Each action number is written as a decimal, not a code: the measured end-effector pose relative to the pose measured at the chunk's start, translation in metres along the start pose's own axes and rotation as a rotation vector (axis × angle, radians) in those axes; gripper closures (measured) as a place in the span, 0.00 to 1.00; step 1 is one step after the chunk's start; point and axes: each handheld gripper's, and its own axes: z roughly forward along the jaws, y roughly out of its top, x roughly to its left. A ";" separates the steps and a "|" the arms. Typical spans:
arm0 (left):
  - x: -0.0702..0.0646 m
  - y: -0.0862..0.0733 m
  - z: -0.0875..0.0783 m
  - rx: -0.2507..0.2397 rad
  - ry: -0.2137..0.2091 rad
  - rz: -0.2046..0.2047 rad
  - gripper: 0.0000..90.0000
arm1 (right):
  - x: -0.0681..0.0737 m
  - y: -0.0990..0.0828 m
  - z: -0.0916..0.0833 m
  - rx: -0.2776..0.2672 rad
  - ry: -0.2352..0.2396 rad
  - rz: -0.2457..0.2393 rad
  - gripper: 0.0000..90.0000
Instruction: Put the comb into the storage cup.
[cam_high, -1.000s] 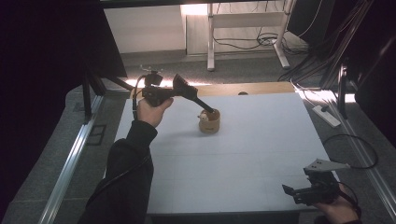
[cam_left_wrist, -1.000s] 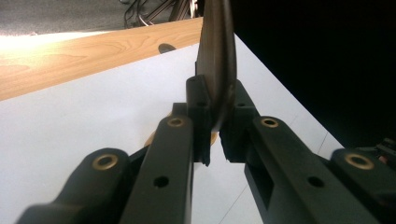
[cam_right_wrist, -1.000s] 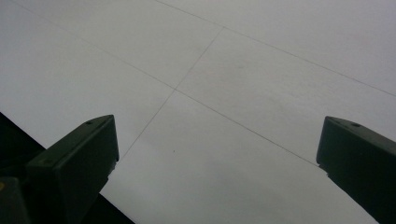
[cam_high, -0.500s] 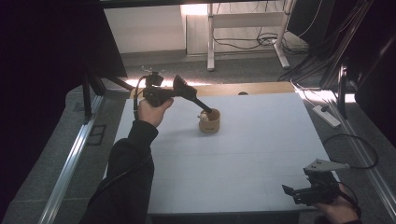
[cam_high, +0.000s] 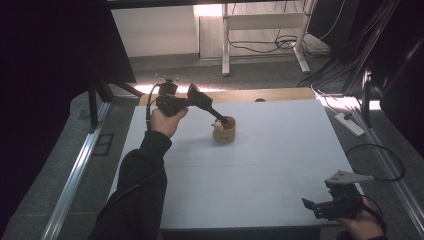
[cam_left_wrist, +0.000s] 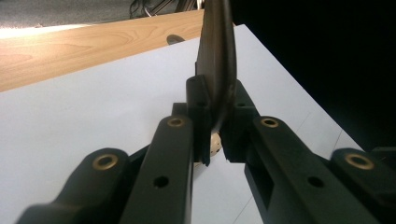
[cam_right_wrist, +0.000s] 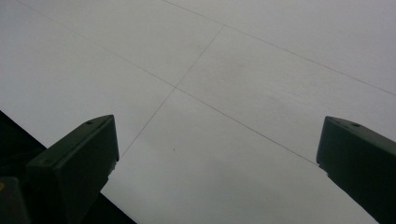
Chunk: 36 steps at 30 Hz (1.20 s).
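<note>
— White counter (cam_high: 250, 165), pale sheet over it, wooden strip along the far edge. What stands on it?

— One small tan cup (cam_high: 224, 131), left of centre toward the far side.

— And the left tongs (cam_high: 221, 120)?

— Slanted down to the cup's mouth, jaws closed on a thin dark blade-like piece (cam_left_wrist: 217, 60); what it is, I cannot tell. Something small and pale sits just under the tips.

— The right tongs (cam_high: 311, 208)?

— Near the front right corner, jaws wide apart, holding nothing.

— Any writing or brand?

— None legible.
</note>
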 end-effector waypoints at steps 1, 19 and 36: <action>0.000 0.000 0.001 0.000 0.000 -0.002 0.92 | 0.000 0.000 0.000 0.000 0.000 -0.001 0.00; 0.001 -0.006 0.019 0.025 -0.001 0.004 0.92 | 0.000 0.000 0.000 0.004 0.001 -0.004 0.00; 0.009 -0.017 0.033 0.028 -0.016 -0.027 0.92 | 0.001 0.000 0.001 0.010 0.001 -0.008 0.00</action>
